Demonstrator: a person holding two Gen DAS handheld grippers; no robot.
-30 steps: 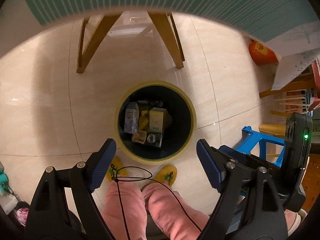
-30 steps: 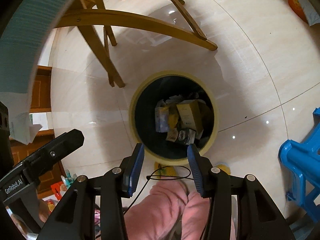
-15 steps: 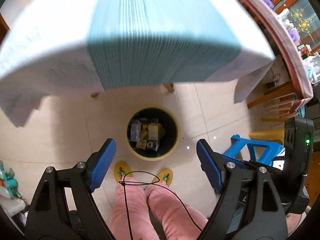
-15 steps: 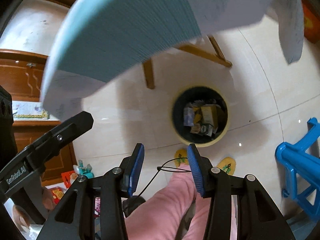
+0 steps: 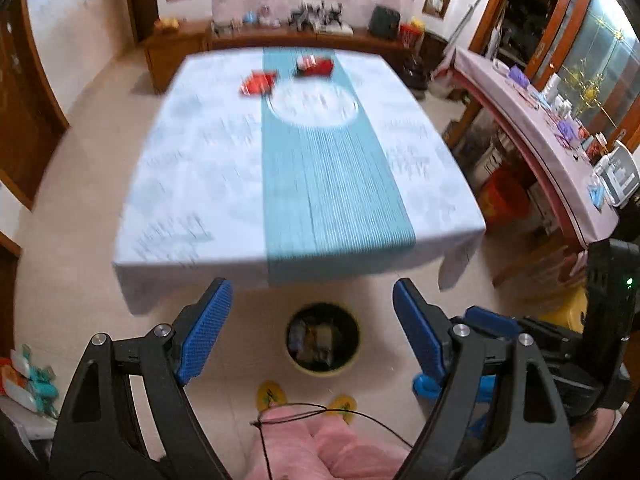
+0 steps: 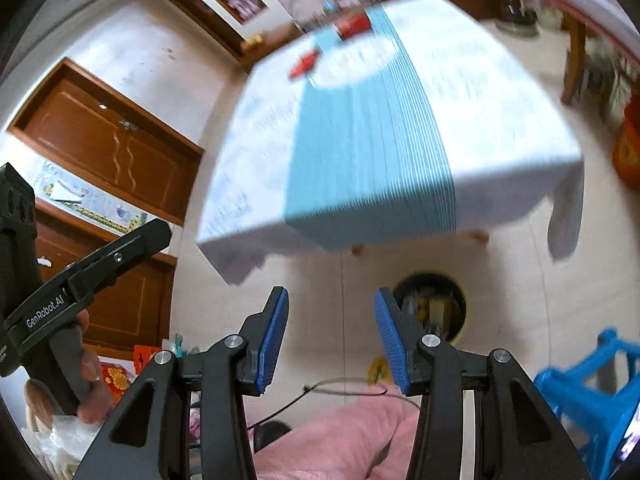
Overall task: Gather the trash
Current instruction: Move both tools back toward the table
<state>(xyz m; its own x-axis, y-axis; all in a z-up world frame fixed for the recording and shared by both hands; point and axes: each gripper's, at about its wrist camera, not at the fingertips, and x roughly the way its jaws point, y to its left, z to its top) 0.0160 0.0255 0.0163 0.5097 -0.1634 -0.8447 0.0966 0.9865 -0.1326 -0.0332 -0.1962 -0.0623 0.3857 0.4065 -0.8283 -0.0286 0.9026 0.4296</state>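
Both claws were empty. The left claw [image 5: 312,334] stood wide, its blue pads well apart with nothing between them, and the right claw [image 6: 331,340] was parted more narrowly, also with nothing in it. Each pointed steeply down and forward from above the person's pink-clad legs [image 5: 320,452].

Below and just ahead of the left claw, on the tiled floor, sat the round yellow-rimmed trash bin [image 5: 323,339]. It already held several small cartons and wrappers, so I judged that a good part of the collecting was done. From the right claw's side the same bin [image 6: 430,306] showed just beyond its right pad, blurred but plainly not empty.

Further ahead and higher than both claws spread the counter [image 5: 200,168], covered in a white cloth with a teal runner down its middle. Its near half looked bare. At the far end, well away from either claw, two red items remained: a flat red packet [image 5: 258,82] to the left of the runner and a red box-like thing [image 5: 315,65] on the runner beside it. The blur kept me from saying exactly what they were. A white round mat [image 5: 314,104] lay just in front of them.

In my reckoning those two red pieces were what was left: each would need a reach across the counter, a grip, and a carry to the bin.
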